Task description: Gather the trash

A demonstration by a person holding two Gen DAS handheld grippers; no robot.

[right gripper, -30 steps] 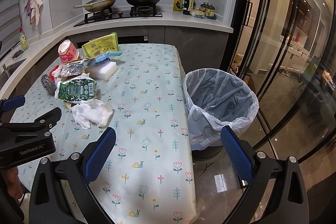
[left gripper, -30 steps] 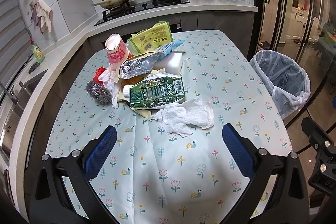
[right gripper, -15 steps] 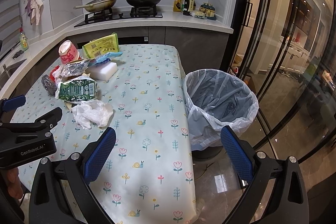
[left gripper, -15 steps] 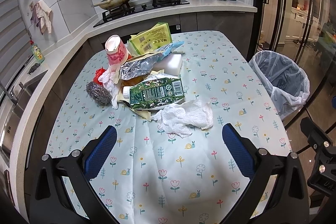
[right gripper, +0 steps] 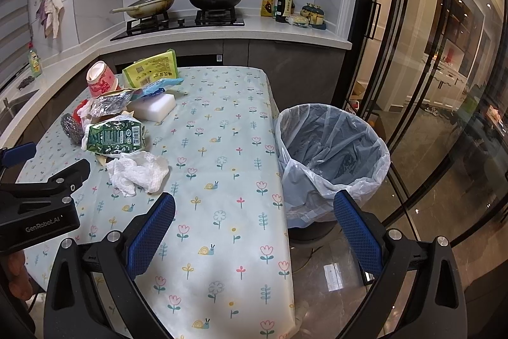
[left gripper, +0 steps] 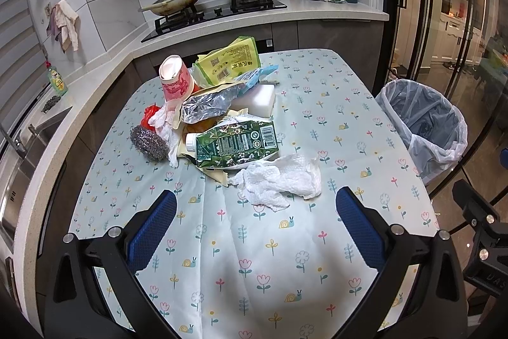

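On tablecloth [left gripper: 254, 243]: trash heap, paper towel [left gripper: 279, 180] nearest, bin [right gripper: 330, 148] beside table. Left gripper [left gripper: 254, 231] and right gripper [right gripper: 254, 231] both wide apart, empty. Risk: towel tearing; carton [left gripper: 235, 145] sliding off.

- Left gripper [left gripper: 255, 227]: black frame, two fingers faced with blue textured pads [left gripper: 152, 231]; round silver screws at the finger bases.
- Right gripper [right gripper: 254, 227]: same build, black frame, blue mesh-patterned pads [right gripper: 355, 232], silver screw heads.
- Left gripper body, seen from the right wrist view: black housing, white "GenRobot.AI" lettering, silver screws.
- Hand [right gripper: 16, 275]: partly visible under that housing.
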